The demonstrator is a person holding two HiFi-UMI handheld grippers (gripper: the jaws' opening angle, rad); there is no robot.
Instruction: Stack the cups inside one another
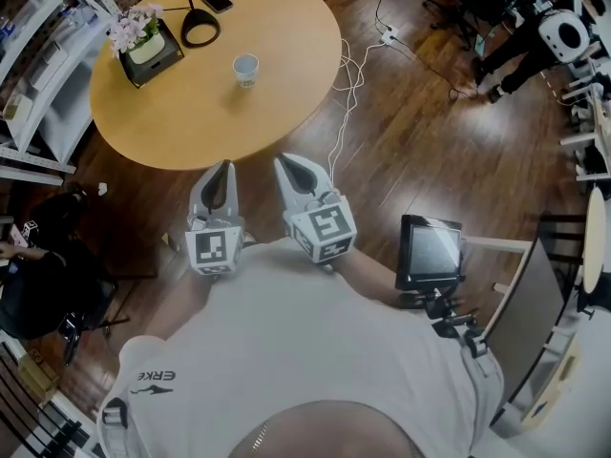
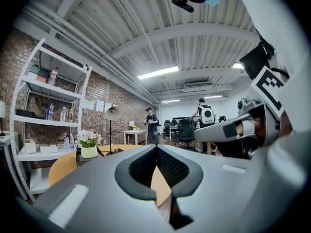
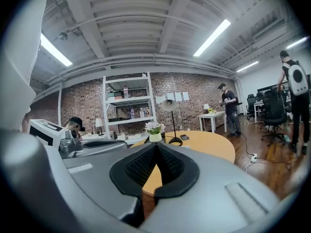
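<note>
Closest to the head view's camera is the person's white shirt (image 1: 286, 351). Just beyond it the left gripper (image 1: 225, 165) and right gripper (image 1: 286, 162) are held side by side over the wooden floor (image 1: 401, 151), short of the near edge of the round surface (image 1: 286, 103). One cup (image 1: 245, 69) stands upright near the middle of that surface, well apart from both grippers. It is also clear of the flower box (image 1: 145, 46) by the left edge and of the lamp (image 1: 200, 29) and phone (image 1: 217, 1) toward the far edge. Whether this cup already holds others nested inside is too small to tell, and no second cup shows. The left gripper view shows its jaws pressed together with nothing between them, pointing about level across the surface. The right gripper view shows the same, jaws together and empty, with the lamp and flowers ahead and the cup not made out. The step in hand looks like an approach. To do it well, open the jaws before crossing the near edge. Come at the cup's wall from the side, low and slow so it does not tip. Keep the other gripper free to steady it, and stay clear of the lamp.
</note>
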